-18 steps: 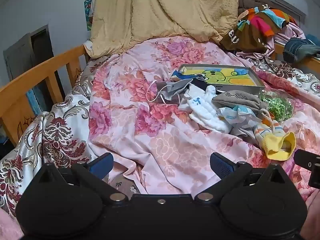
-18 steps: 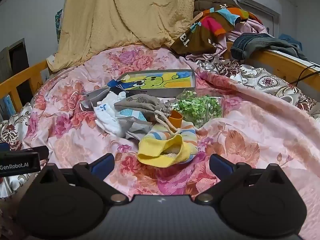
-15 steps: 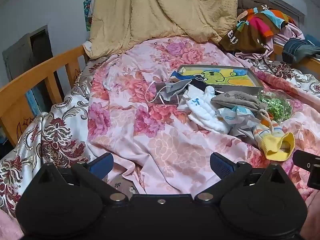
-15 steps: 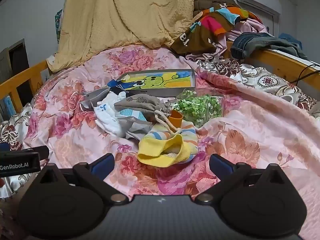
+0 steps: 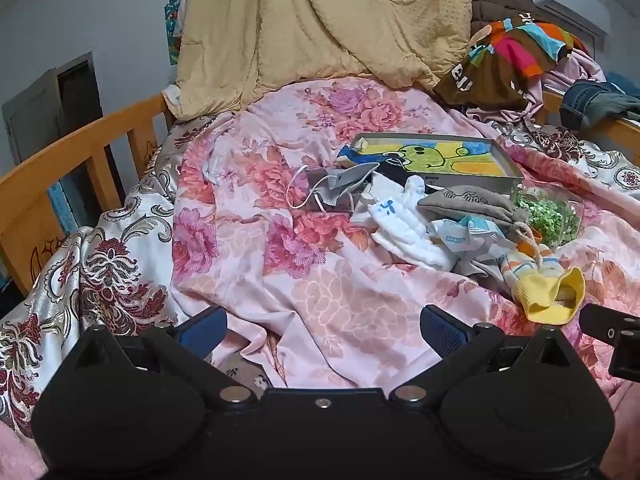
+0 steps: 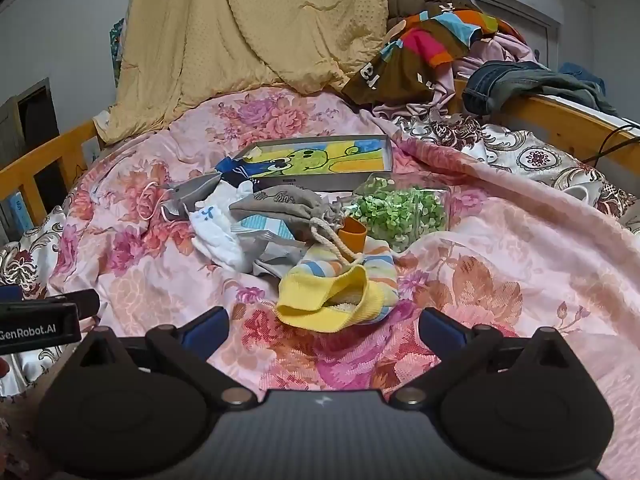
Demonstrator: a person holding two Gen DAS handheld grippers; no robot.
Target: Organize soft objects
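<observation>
A heap of soft things lies on the pink floral bedspread (image 5: 320, 292): a yellow striped sock (image 6: 340, 292) (image 5: 548, 292), a white sock (image 6: 218, 236) (image 5: 404, 228), a grey drawstring pouch (image 6: 280, 204) (image 5: 468, 200), a grey face mask (image 5: 340, 184) (image 6: 188, 192) and a bag of green bits (image 6: 404, 212) (image 5: 552, 216). A shallow box with a green cartoon (image 5: 436, 156) (image 6: 320, 160) lies behind them. My left gripper (image 5: 322, 326) is open and empty, left of the heap. My right gripper (image 6: 322, 324) is open and empty, just short of the yellow sock.
A tan quilt (image 5: 320, 20) is draped at the bed's head. Colourful clothes (image 6: 440, 44) and jeans (image 6: 520, 84) pile at the far right. Wooden rails (image 5: 60, 160) (image 6: 560, 120) edge the bed. A patterned satin sheet (image 5: 80, 272) lies at the left.
The left gripper's view has shifted slightly, so the heap sits a little further left and lower. The right gripper has barely moved. Both stay open.
</observation>
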